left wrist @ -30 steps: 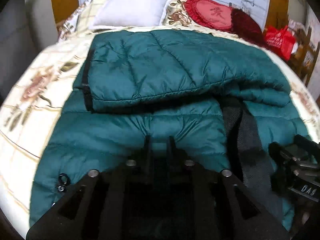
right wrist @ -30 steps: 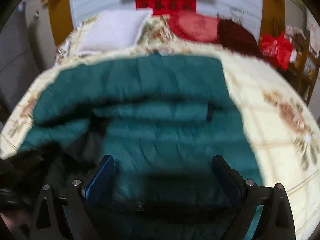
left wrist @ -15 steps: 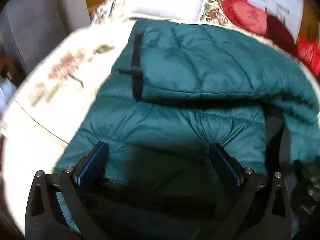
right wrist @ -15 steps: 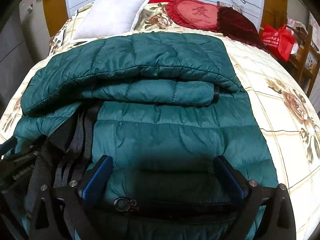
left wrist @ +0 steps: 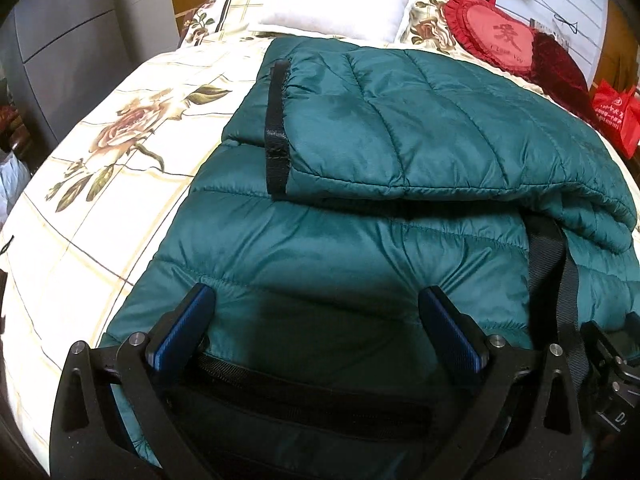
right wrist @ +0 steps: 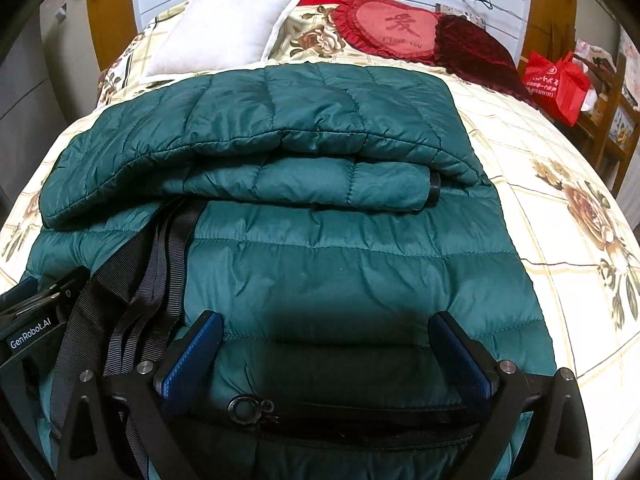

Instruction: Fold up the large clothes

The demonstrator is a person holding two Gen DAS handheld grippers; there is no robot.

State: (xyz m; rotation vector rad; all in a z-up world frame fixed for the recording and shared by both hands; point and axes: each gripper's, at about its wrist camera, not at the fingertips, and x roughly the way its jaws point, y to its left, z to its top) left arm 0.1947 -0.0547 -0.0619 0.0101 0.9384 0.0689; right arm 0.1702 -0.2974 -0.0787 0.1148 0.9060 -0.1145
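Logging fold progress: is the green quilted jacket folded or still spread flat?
Partly folded. The green quilted jacket has its sleeves laid across the body on the floral bedsheet; the lower half lies flat, unfolded.

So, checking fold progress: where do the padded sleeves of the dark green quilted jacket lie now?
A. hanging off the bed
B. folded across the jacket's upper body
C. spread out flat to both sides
B: both sleeves lie folded across the dark green quilted jacket, cuffs inward.

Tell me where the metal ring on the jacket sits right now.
In the right wrist view the metal ring lies on the green jacket's near hem, just inside the open right gripper's left finger.
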